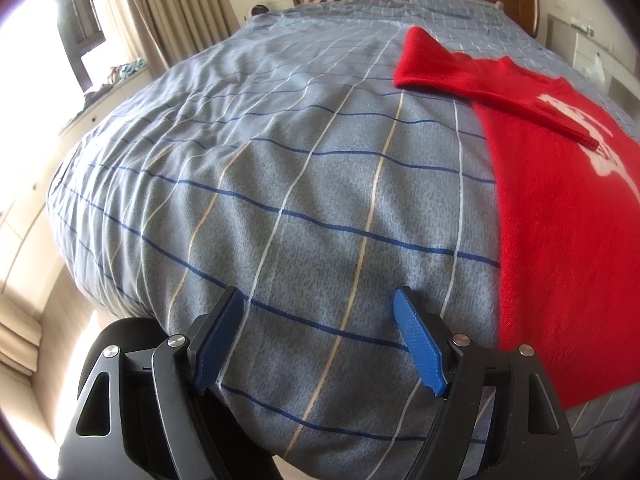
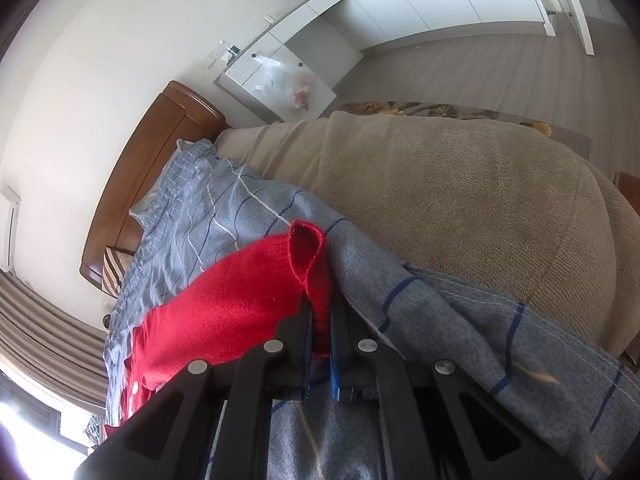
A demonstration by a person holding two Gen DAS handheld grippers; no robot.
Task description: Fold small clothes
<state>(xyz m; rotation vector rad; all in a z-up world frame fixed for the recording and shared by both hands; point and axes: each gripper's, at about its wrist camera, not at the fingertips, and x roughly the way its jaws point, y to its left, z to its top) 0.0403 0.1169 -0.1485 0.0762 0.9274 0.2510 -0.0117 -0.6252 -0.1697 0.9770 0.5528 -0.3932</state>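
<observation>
Right gripper (image 2: 319, 320): jaws squeezed tight on the cuff of a sleeve of the red sweater (image 2: 224, 304), lifted a little off the bed (image 2: 440, 312), most likely to pull the sleeve across for a fold. Left gripper (image 1: 320, 344): jaws wide apart, holding nothing, hanging over the near edge of the blue checked cover, probably waiting for a turn. Sweater body flat by the right edge of the bed, other sleeve (image 1: 460, 76) folded over the chest already.
</observation>
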